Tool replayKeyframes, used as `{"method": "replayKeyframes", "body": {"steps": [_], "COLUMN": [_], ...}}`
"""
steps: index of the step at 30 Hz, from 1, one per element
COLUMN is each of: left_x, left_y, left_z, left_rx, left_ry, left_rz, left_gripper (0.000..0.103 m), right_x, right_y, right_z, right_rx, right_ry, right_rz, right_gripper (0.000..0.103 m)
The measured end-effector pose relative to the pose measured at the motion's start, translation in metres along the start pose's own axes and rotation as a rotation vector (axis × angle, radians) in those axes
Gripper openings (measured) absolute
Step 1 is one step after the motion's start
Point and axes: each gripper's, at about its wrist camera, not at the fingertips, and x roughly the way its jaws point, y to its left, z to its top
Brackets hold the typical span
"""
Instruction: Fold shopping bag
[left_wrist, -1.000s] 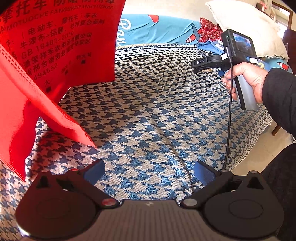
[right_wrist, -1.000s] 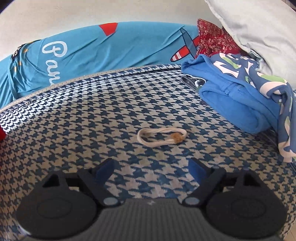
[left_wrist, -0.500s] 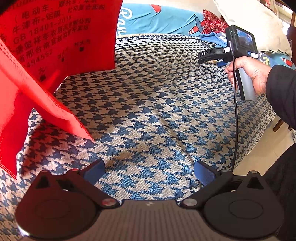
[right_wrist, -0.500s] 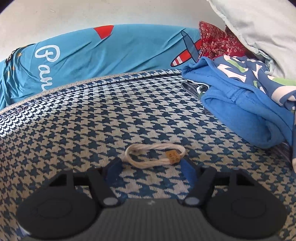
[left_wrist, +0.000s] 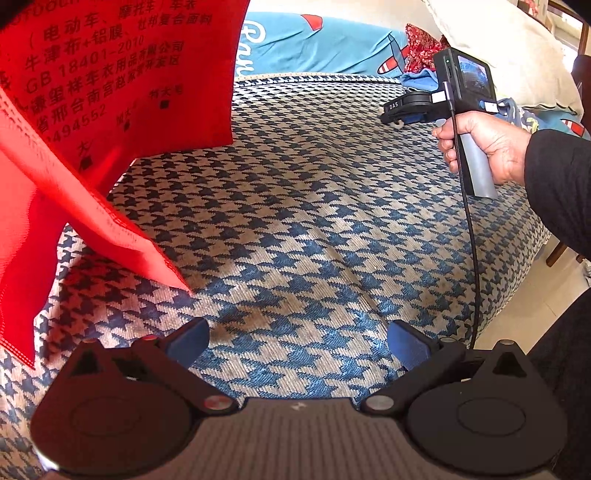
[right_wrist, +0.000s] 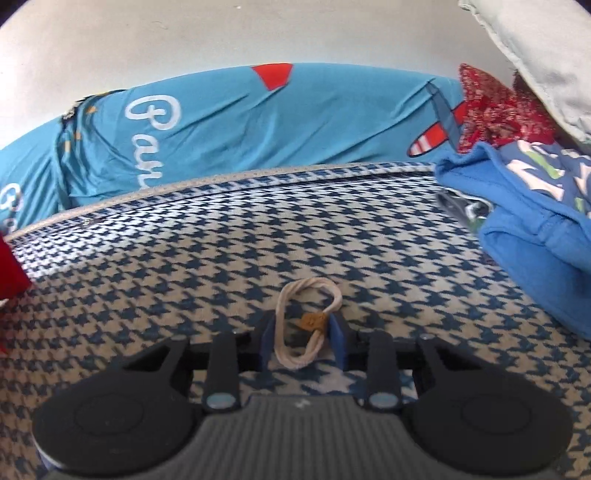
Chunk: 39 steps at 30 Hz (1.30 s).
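A red non-woven shopping bag (left_wrist: 92, 92) with black print hangs at the upper left of the left wrist view, one pointed corner reaching down to the bedspread; a sliver of the bag (right_wrist: 9, 266) shows in the right wrist view. My left gripper (left_wrist: 299, 339) hovers open over the bedspread with nothing between its fingers. A cream cord loop with a brown tag (right_wrist: 313, 320) lies on the bedspread. My right gripper (right_wrist: 303, 332) is closing on it, and its blue pads squeeze the loop narrow. A hand holds the right gripper (left_wrist: 402, 110) at the far right.
A blue-and-white houndstooth bedspread (left_wrist: 314, 221) covers the bed. Behind it lie a turquoise airplane-print sheet (right_wrist: 258, 125), a pile of blue clothes (right_wrist: 535, 221) and a white pillow (left_wrist: 498, 48). The bed's edge and the floor (left_wrist: 535, 306) are at the right.
My right gripper moved forward onto the cord loop and its jaws narrowed around it, pressing the wide loop into a narrow one. The left gripper stayed open and nearly still.
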Motion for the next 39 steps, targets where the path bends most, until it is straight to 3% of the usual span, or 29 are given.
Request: {"method": "replayKeyframes", "body": {"steps": [1,3,4,5,12,14,18,21,25,39], "left_x": [-0.001,-0.004,-0.007,-0.009,-0.030,-0.036,-0.049,-0.058,-0.064,-0.080], "left_y": [0.000,0.002,0.002,0.002,0.005,0.010,0.023,0.035,0.047,0.093], "left_z": [0.000,0.000,0.001,0.001,-0.004,-0.006,-0.010,-0.013,-0.014,-0.021], "left_rx": [-0.003,-0.010,-0.013,-0.012,-0.019,-0.034,-0.057,-0.084,-0.085,-0.123], "left_ry": [0.000,-0.006,-0.012,-0.018,-0.061,-0.070,-0.093,-0.107,-0.123,-0.137], "left_rz": [0.003,0.009,0.010,0.013,0.054,0.064,0.097,0.121,0.157,0.253], "left_gripper": [0.103,0.103,0.103,0.103,0.103,0.103,0.103,0.103,0.103,0.103], "right_x": [-0.001,-0.006,-0.009,-0.012,-0.063,-0.072,-0.092,-0.109,-0.132,-0.188], "right_y": [0.008,0.023,0.032,0.035,0.058,0.065,0.089,0.111,0.137,0.197], "right_z": [-0.001,-0.001,-0.001,-0.001,-0.001,-0.004,-0.012,-0.017,-0.025,-0.045], "right_rx": [-0.028,-0.074,-0.092,-0.095,-0.058,-0.054,-0.024,-0.039,-0.047,-0.095], "right_ry": [-0.003,-0.008,-0.010,-0.014,-0.033,-0.024,0.033,0.046,0.044,0.035], "right_rz": [0.010,-0.024,-0.066,-0.081,-0.008,0.016,0.085,0.136,0.200,0.337], "right_gripper": [0.030,0.049,0.067,0.072,0.075,0.081,0.081,0.082,0.093,0.099]}}
